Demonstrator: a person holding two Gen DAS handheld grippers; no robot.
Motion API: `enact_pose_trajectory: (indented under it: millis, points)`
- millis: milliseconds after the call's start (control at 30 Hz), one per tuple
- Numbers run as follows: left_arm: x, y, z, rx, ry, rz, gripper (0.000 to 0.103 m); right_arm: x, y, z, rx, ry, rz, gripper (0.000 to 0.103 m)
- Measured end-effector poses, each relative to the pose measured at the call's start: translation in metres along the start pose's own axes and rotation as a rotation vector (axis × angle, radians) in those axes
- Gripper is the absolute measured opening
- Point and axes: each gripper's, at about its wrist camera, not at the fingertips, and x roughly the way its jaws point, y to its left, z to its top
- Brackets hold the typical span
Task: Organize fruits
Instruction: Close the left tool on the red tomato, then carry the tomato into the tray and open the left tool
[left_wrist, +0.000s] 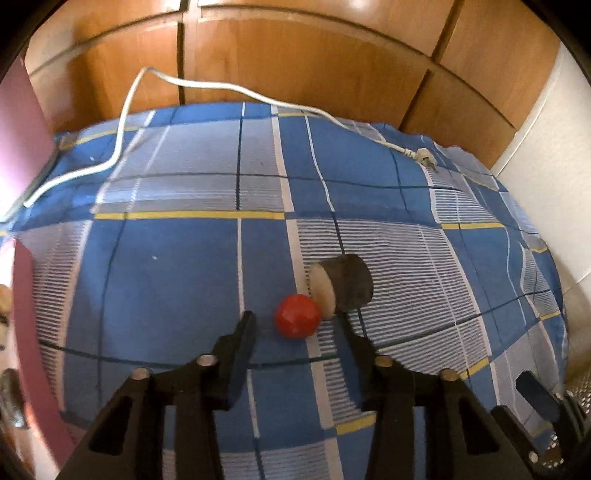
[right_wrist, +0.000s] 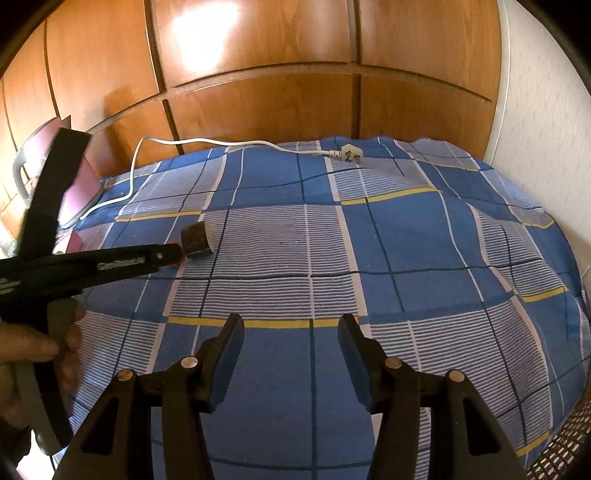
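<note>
A red round fruit (left_wrist: 297, 316) lies on the blue checked cloth (left_wrist: 166, 266). A dark cut piece with a pale cut face (left_wrist: 341, 286) lies touching it on its right; it also shows in the right wrist view (right_wrist: 197, 239). My left gripper (left_wrist: 295, 321) is open, its fingers on either side of the red fruit, just short of it. In the right wrist view the left gripper (right_wrist: 177, 254) reaches in from the left and hides the red fruit. My right gripper (right_wrist: 291, 328) is open and empty over the cloth (right_wrist: 369, 295), well right of the fruit.
A white power cable (left_wrist: 221, 86) with a plug (left_wrist: 424, 155) lies along the cloth's far edge. A wooden wardrobe (left_wrist: 314, 55) stands behind. A maroon object (right_wrist: 79, 192) is at the left. A white wall (right_wrist: 546, 92) is at the right. A mesh edge (right_wrist: 565, 450) shows at bottom right.
</note>
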Motion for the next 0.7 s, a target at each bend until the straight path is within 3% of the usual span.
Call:
enact_pose_trajectory:
  millis: [233, 700]
  points:
    - [-0.015, 0.011, -0.011, -0.072, -0.033, -0.056, 0.025, 0.003, -0.001, 0.001, 0.0, 0.005, -0.001, 0.054]
    - [-0.086, 0.023, -0.07, -0.07, -0.091, -0.092, 0.025, 0.018, 0.013, 0.0, -0.006, 0.063, 0.082, 0.054]
